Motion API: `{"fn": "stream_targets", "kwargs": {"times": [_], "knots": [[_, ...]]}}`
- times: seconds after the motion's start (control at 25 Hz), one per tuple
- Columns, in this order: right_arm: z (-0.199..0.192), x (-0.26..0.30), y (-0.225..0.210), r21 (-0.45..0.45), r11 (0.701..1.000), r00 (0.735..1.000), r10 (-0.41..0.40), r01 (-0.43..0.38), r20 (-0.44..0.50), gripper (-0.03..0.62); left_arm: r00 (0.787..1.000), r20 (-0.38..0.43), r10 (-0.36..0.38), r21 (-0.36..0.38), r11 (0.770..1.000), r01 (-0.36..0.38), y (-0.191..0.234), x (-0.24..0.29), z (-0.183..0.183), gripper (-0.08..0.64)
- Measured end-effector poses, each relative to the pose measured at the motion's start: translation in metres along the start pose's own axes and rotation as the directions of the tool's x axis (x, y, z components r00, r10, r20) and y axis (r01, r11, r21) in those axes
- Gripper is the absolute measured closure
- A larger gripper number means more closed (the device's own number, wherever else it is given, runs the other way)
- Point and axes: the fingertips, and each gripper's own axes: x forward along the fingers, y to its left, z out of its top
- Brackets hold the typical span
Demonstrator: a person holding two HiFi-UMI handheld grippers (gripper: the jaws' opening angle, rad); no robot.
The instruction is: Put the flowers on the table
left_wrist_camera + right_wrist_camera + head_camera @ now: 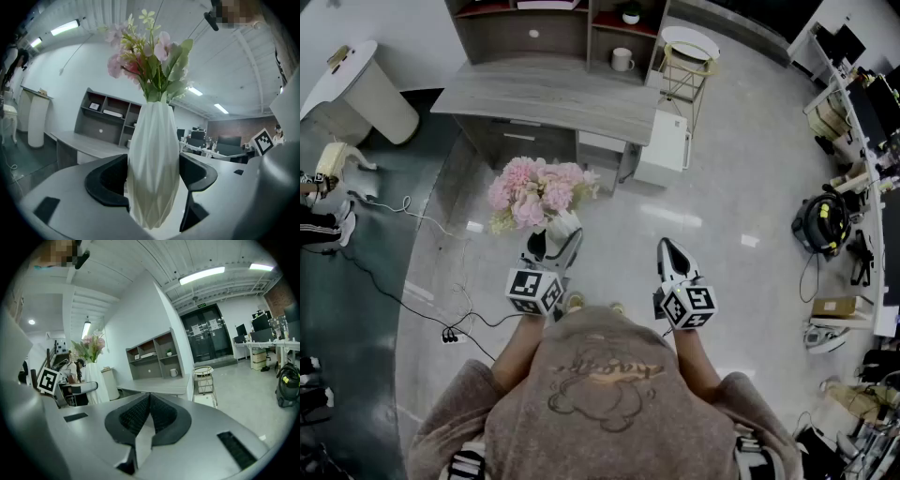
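A white faceted vase [153, 168] with pink flowers [536, 191] is held upright in my left gripper [555, 242], whose jaws are shut on the vase's body. In the left gripper view the pads [108, 180] press both sides of the vase, and the flowers [150, 56] rise above it. The same vase [562, 225] shows just under the blooms in the head view. My right gripper [672, 258] is beside it to the right, shut with nothing in it; its tips [149, 401] meet. The grey table [553, 94] stands ahead, past the flowers.
A shelf unit [553, 23] with a white mug [622, 59] sits on the table's far side. A round wire side table [689, 52] and a white box [664, 145] stand to its right. Cables [412, 300] lie on the floor at left; a vacuum [821, 221] is at right.
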Motion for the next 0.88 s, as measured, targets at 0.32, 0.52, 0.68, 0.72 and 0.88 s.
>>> {"fn": "stream_targets", "kwargs": {"times": [0.32, 0.52, 0.68, 0.72, 0.88], "knots": [[0.001, 0.013, -0.001, -0.011, 1.0, 1.0, 0.003, -0.004, -0.001, 0.607, 1.0, 0.001, -0.014, 0.007, 1.0, 0.014, 0.005, 0.006, 0.001, 0.21], [0.001, 0.024, 0.005, 0.006, 1.0, 1.0, -0.004, 0.004, 0.012, 0.607, 1.0, 0.0, -0.023, 0.006, 1.0, 0.023, 0.018, 0.01, 0.002, 0.21], [0.002, 0.033, 0.01, 0.01, 1.0, 1.0, -0.024, 0.024, 0.012, 0.607, 0.999, -0.002, -0.042, 0.011, 0.999, 0.042, 0.03, 0.015, 0.008, 0.21], [0.0, 0.032, 0.009, 0.008, 0.999, 0.999, -0.031, 0.031, 0.013, 0.607, 0.999, -0.001, -0.048, 0.012, 0.999, 0.048, 0.03, 0.015, 0.007, 0.21], [-0.002, 0.033, 0.01, 0.006, 0.998, 0.998, -0.062, 0.062, 0.03, 0.607, 0.997, 0.001, -0.077, 0.019, 0.997, 0.077, 0.035, 0.018, 0.005, 0.21]]}}
